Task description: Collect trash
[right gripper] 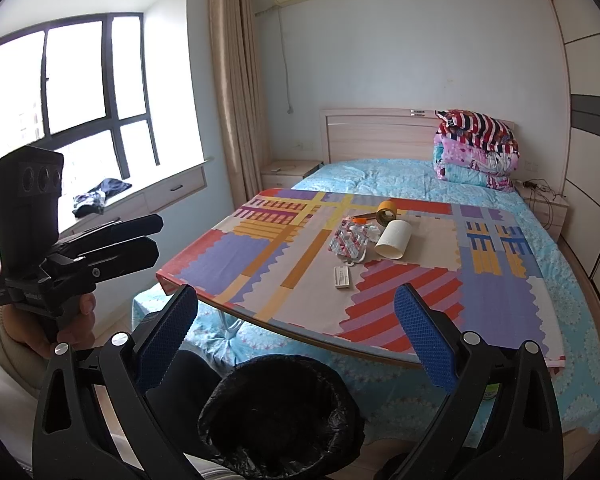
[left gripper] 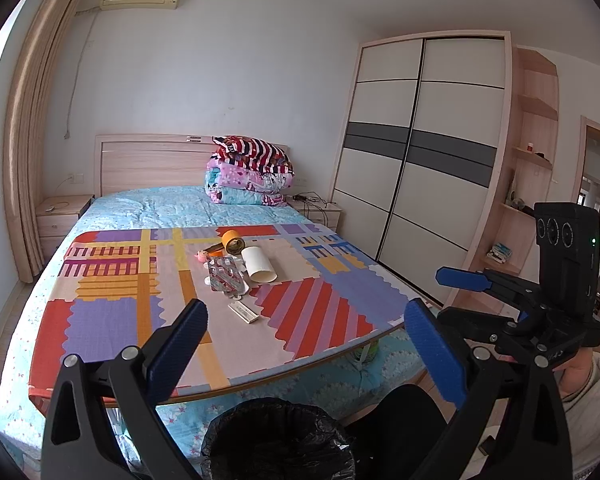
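Black-lined bin (right gripper: 280,412) below table edge, contents unclear; left tool (left gripper: 304,356), right tool (right gripper: 300,340) wide, holding nothing.

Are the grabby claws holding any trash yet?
No, nothing is held. The left gripper and right gripper both have their jaws wide open and empty, above the black bin. The trash is on the board.
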